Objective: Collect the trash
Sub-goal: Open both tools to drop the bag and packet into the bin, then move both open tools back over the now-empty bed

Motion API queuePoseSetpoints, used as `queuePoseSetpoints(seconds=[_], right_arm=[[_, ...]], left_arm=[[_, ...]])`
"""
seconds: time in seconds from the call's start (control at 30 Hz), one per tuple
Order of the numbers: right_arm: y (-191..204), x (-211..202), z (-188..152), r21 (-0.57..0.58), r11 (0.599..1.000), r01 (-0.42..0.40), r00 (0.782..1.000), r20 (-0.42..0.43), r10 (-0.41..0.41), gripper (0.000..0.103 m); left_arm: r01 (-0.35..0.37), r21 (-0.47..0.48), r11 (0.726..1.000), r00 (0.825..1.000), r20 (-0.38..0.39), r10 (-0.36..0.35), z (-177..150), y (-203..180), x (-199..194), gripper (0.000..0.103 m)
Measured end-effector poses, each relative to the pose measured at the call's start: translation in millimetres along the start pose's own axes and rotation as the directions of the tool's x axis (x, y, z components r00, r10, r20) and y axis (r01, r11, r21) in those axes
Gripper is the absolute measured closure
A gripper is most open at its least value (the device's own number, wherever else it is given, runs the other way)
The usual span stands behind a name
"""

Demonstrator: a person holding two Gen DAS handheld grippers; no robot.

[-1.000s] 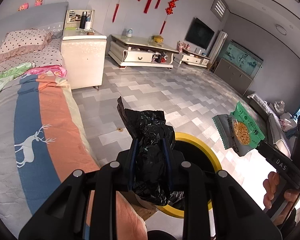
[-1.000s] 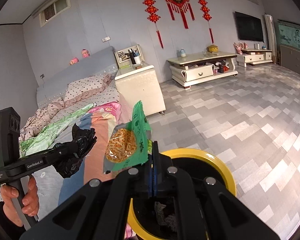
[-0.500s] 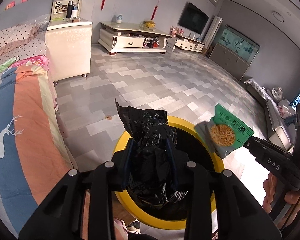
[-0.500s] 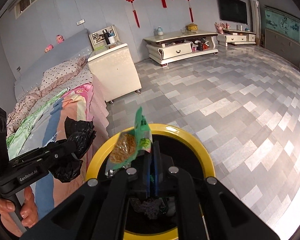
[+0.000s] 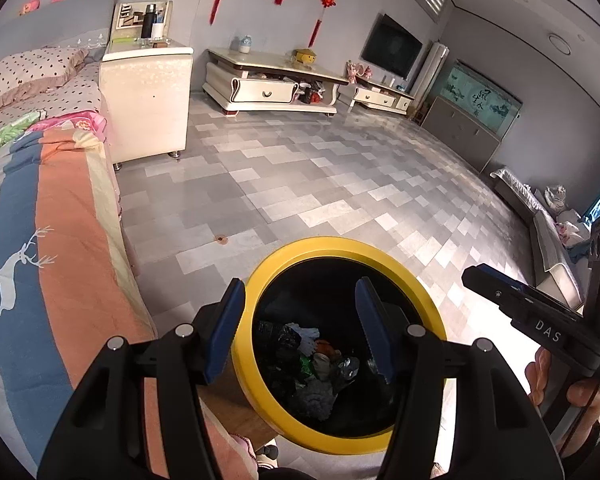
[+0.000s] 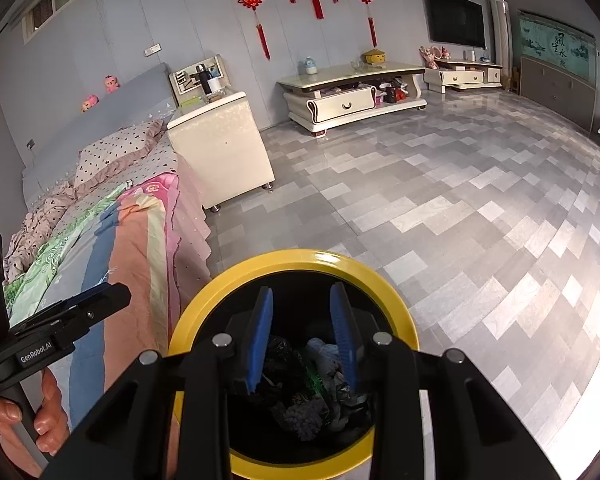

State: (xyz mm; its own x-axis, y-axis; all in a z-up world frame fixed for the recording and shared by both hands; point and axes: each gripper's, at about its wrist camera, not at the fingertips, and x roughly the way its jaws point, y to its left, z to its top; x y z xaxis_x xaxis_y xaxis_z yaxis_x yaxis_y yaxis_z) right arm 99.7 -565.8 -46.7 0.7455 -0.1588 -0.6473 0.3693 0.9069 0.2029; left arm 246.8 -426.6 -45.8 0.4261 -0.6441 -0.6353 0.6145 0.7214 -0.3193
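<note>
While both tools hang over the yellow-rimmed bin [image 5: 342, 246], your left gripper [image 5: 300, 312] stands with its blue pads [image 5: 225, 332] well apart and nothing between them; its jaws have just been opening. Your right gripper [image 6: 302, 334] shows a narrower gap between its own blue pads, also with nothing held, and its jaws have likewise just been opening. Through both gaps you look straight down into the bin, which stands on the grey tiled floor [image 5: 340, 184] just beside the bed [image 5: 52, 240] with its striped deer-print cover. The trash [image 5: 312, 364] lies at the bottom of the bin: a crumpled black bag, a scrap of green wrapper, some whitish and clear pieces, all heaped together in the dark. In the left wrist view your right hand [image 5: 568, 384] grips its handle at the right edge; in the right wrist view your left hand [image 6: 32, 424] does the same at the lower left, over the bed cover.
</note>
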Motion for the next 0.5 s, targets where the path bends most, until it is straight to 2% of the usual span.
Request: queuePoseSetpoints(seconds=[0.2,0.5], right_arm=[[17,-7,1,-0.018,1.0,-0.017,1.0,0.004,0.017,0.074],[75,-15,-2,-0.088,0.994,-0.067,0.998,0.002,0.067,0.073]], left_arm=[[-0.024,-0.028,0.999,0.999,0.032,0.025,-5,17,-31,0.048],[-0.086,-0.087,0.992,0.991,0.094,0.094,-18,65,-94,0.048]])
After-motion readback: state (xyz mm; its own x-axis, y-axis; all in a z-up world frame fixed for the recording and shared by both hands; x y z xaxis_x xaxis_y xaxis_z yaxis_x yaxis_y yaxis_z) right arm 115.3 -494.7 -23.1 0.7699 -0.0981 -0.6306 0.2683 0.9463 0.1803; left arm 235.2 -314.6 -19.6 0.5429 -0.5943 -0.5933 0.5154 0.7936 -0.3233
